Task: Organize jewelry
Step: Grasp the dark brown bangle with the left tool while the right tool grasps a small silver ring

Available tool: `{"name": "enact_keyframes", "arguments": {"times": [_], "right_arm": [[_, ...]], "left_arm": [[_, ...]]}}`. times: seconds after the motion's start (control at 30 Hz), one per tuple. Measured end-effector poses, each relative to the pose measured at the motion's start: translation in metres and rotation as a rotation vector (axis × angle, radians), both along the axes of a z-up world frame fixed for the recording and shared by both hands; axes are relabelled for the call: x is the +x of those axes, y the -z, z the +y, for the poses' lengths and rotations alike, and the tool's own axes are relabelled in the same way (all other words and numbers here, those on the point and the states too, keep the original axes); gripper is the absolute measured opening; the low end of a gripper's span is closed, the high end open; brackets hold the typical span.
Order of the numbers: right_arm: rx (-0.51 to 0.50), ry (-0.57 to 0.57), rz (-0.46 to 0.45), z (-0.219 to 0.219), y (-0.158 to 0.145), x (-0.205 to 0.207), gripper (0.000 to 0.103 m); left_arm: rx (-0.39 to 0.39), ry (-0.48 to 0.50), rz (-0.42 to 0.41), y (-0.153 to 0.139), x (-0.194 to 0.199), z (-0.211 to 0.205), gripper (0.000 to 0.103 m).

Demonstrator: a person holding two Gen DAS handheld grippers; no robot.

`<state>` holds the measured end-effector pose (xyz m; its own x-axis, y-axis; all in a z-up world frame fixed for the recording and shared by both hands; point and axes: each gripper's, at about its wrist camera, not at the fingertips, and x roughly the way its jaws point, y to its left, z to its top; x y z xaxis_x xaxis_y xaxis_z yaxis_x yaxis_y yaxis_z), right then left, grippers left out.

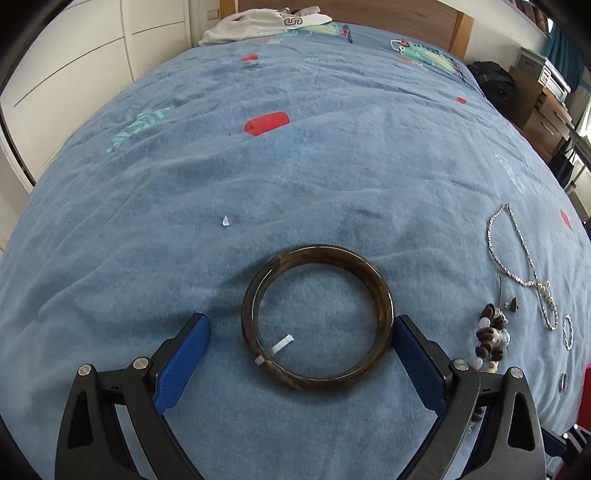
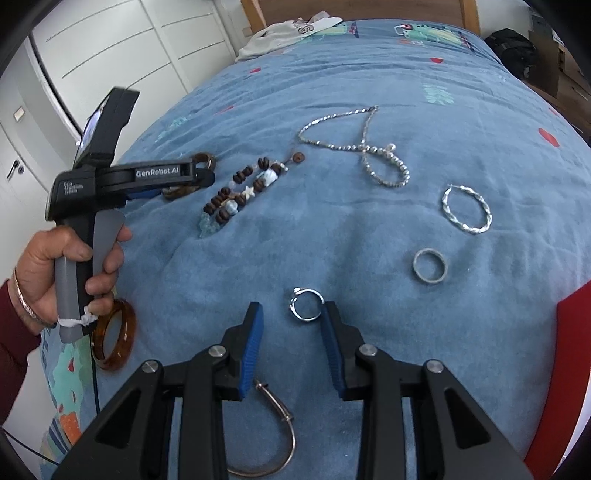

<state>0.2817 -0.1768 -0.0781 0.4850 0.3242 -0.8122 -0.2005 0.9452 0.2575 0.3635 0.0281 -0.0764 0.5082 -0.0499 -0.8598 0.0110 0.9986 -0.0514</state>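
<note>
A dark brown bangle (image 1: 317,316) lies flat on the blue bedspread (image 1: 295,166), with a white tag on its near rim. My left gripper (image 1: 301,325) is open, its blue pads to either side of the bangle; the right pad touches or nearly touches its rim. In the right wrist view the left gripper (image 2: 207,173) shows at far left over the same bangle (image 2: 205,159). My right gripper (image 2: 291,312) is open, with a small silver ring (image 2: 306,304) between its fingertips, close to the right pad.
On the bedspread (image 2: 332,229) lie a brown bead bracelet (image 2: 242,190), a silver bead necklace (image 2: 362,147), a twisted silver hoop (image 2: 467,208), a grey band ring (image 2: 430,266), an amber bangle (image 2: 114,339) and a thin wire bangle (image 2: 273,435). White clothing (image 1: 266,24) lies by the headboard.
</note>
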Motion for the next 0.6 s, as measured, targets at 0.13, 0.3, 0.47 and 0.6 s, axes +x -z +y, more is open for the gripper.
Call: {"name": "enact_keyframes", "arguments": {"times": [0.13,0.3,0.47,0.6], "right_arm": [[-0.012,0.011,0.008,-0.0002,0.0025,-0.0001,0.031],[-0.013,0.013,0.009,0.0018,0.0049,0.0023,0.031],[-0.009,0.022,0.011,0.0004,0.0071,0.0062,0.019],[-0.018,0.014,-0.002,0.0009,0.0049,0.0064,0.018]], "left_arm": [[0.007,-0.006,0.006,0.0003,0.0031,-0.0012,0.097],[0.012,-0.011,0.014,0.0026,0.0066,-0.0017,0.097],[0.005,-0.014,0.004,0.0021,0.0083,-0.0021,0.084],[-0.004,-0.015,-0.010,-0.0002,0.0071,-0.0001,0.077]]}}
